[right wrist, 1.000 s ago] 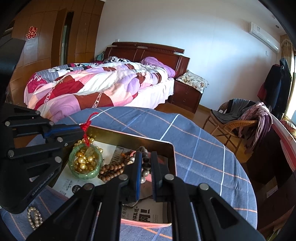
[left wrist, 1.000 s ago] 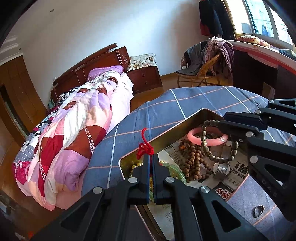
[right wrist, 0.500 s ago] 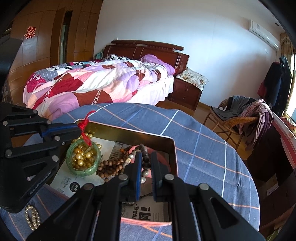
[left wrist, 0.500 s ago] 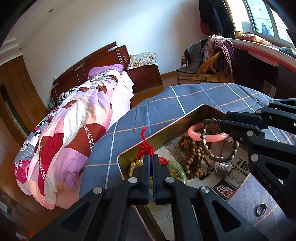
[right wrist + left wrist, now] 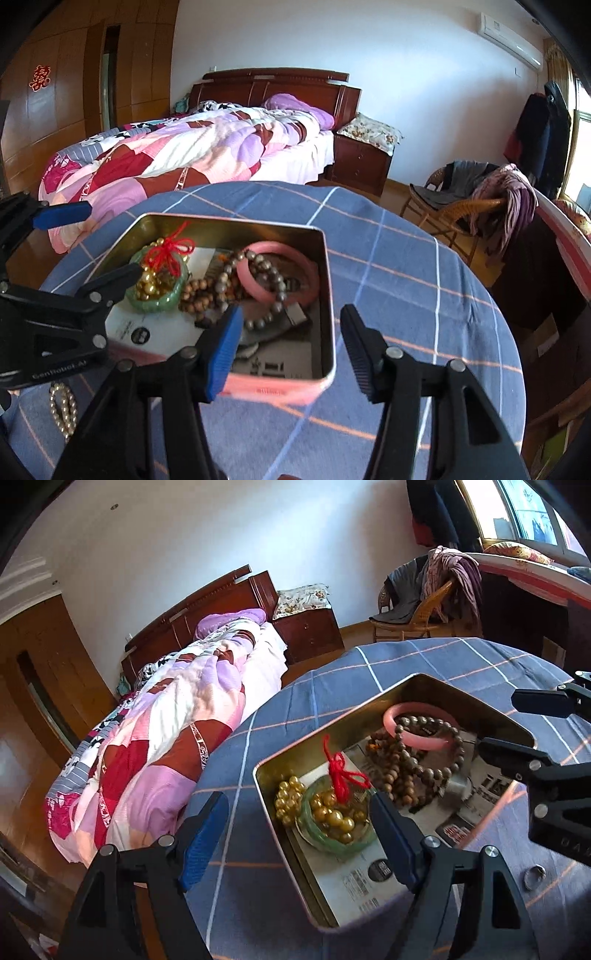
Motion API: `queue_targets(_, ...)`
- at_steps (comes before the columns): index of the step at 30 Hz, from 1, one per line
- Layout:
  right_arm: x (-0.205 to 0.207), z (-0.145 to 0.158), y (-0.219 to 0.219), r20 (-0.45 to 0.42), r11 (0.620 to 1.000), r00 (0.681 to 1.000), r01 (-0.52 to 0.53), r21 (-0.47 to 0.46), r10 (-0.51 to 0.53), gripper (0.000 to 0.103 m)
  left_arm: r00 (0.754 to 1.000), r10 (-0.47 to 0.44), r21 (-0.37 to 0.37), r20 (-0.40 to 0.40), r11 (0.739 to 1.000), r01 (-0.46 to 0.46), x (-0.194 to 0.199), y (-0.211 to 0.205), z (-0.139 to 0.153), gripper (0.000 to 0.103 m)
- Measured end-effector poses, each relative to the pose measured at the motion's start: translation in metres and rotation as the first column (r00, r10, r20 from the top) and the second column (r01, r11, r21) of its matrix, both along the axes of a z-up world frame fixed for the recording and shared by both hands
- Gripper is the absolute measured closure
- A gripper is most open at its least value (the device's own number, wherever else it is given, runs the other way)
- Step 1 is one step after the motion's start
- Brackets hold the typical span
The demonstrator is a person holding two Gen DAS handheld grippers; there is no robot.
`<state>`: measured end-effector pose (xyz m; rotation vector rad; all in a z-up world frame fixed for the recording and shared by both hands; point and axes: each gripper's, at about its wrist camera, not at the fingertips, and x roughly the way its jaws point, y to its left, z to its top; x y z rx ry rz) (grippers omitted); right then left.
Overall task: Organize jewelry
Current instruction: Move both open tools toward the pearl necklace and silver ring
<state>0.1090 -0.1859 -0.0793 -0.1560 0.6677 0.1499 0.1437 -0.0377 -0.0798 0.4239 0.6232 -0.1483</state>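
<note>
A: Grippers?
B: left gripper (image 5: 299, 823) and right gripper (image 5: 291, 339) both spread, holding nothing

A: Jewelry?
B: in the tin (image 5: 328, 295) on the worktop (image 5: 406, 258): green bangle (image 5: 155, 302) at 9 o'clock, pink bangle (image 5: 295, 291) at 3

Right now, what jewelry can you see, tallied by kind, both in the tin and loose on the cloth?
Bangles: 2, green and pink, in the tin
Bead strands in tin: 3, gold, brown, grey
Pearl strand on the cloth: 1
Ring on the cloth: 1
Total: 7
</note>
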Motion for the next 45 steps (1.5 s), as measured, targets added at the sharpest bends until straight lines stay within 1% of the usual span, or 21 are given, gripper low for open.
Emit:
queue_targets(9,-0.029,-0.004,-0.011,-0.040,1.000,0.999,0.003,0.001,-0.003,0.043,0.999,0.030,-0.020,-0.026,0.999,-0.031,-0.043,0.017,-0.002,0.024)
queue_targets(14,-0.054,-0.013,-0.014,-0.079,1.000,0.997,0.013,-0.029,-0.015,0.043,0.995,0.020,-0.020,-0.094,1.000,-0.022,-0.084,0.021,-0.017,0.024)
queue_targets(15,-0.057,-0.014,-0.015,-0.083,0.999,0.996,0.017,-0.030,-0.019,0.043,0.992,0.021,-0.034,-0.125,0.999,-0.025,-0.093,0.021,-0.022,0.024)
queue_targets(17,-0.065,-0.016,-0.015,-0.084,0.999,0.996,0.020,-0.037,-0.023,0.042,0.988,0.005,-0.052,-0.152,0.999,-0.013,-0.104,0.019,-0.027,0.024)
queue_targets(20,-0.071,-0.020,-0.013,-0.096,0.999,0.995,0.010,-0.048,-0.014,0.042,0.985,-0.015,-0.042,-0.174,0.999,0.008,-0.115,0.011,-0.036,0.025)
queue_targets(21,-0.072,-0.021,-0.012,-0.098,0.999,0.995,0.008,-0.047,-0.013,0.042,0.983,-0.022,-0.038,-0.181,0.999,0.015,-0.114,0.007,-0.039,0.027)
queue_targets(23,-0.073,-0.025,-0.011,-0.107,0.999,0.994,0.004,-0.043,-0.008,0.042,0.976,-0.039,-0.048,-0.213,0.998,0.030,-0.108,0.001,-0.046,0.050)
queue_targets(25,-0.074,-0.026,-0.011,-0.107,0.999,0.994,0.003,-0.042,-0.007,0.042,0.976,-0.057,-0.077,-0.211,0.996,0.041,-0.104,-0.001,-0.045,0.056)
queue_targets(26,-0.073,-0.025,-0.012,-0.107,0.999,0.994,0.001,-0.037,-0.005,0.042,0.975,-0.063,-0.075,-0.213,0.996,0.048,-0.102,-0.003,-0.044,0.067)
queue_targets(27,-0.074,-0.025,-0.012,-0.109,0.999,0.994,0.001,-0.033,-0.004,0.042,0.973,-0.080,-0.076,-0.218,0.995,0.065,-0.099,-0.005,-0.043,0.075)
queue_targets(28,-0.073,-0.026,-0.012,-0.118,1.000,0.993,-0.005,-0.026,0.002,0.042,0.971,-0.091,-0.078,-0.221,0.994,0.076,-0.096,-0.007,-0.043,0.087)
queue_targets(30,-0.072,-0.028,-0.010,-0.133,0.999,0.991,-0.028,-0.020,0.026,0.043,0.967,-0.119,-0.086,-0.225,0.991,0.102,-0.089,-0.010,-0.043,0.101)
queue_targets(31,-0.072,-0.028,-0.009,-0.136,0.999,0.990,-0.050,-0.018,0.048,0.042,0.966,-0.129,-0.086,-0.225,0.990,0.112,-0.086,-0.010,-0.044,0.103)
queue_targets(36,-0.066,-0.034,0.004,-0.191,0.989,0.971,-0.148,-0.014,0.142,0.044,0.970,-0.132,-0.119,-0.206,0.987,0.109,-0.071,0.005,-0.038,0.103)
queue_targets(38,-0.062,-0.039,0.009,-0.212,0.983,0.963,-0.179,-0.032,0.168,0.049,0.978,-0.115,-0.134,-0.172,0.987,0.092,-0.072,0.012,-0.028,0.103)
queue_targets(39,-0.060,-0.039,0.010,-0.211,0.981,0.961,-0.190,-0.032,0.179,0.050,0.981,-0.096,-0.132,-0.168,0.989,0.074,-0.075,0.013,-0.022,0.102)
queue_targets(40,-0.059,-0.039,0.011,-0.215,0.981,0.960,-0.191,-0.030,0.180,0.050,0.983,-0.073,-0.123,-0.168,0.991,0.053,-0.078,0.014,-0.020,0.098)
queue_targets(42,-0.055,-0.039,0.009,-0.222,0.982,0.958,-0.188,-0.018,0.179,0.060,0.984,-0.053,-0.126,-0.170,0.992,0.032,-0.084,0.015,-0.017,0.063)
queue_targets(43,-0.054,-0.040,0.007,-0.232,0.981,0.954,-0.194,0.015,0.192,0.070,0.984,-0.041,-0.131,-0.171,0.991,0.019,-0.092,0.015,-0.018,0.031)
queue_targets(44,-0.055,-0.040,0.005,-0.234,0.980,0.952,-0.195,0.034,0.198,0.071,0.986,-0.036,-0.133,-0.165,0.991,0.014,-0.095,0.014,-0.018,0.021)
queue_targets(45,-0.057,-0.041,0.005,-0.231,0.980,0.952,-0.200,0.027,0.200,0.073,0.986,-0.049,-0.136,-0.162,0.990,0.027,-0.103,0.010,-0.020,0.021)
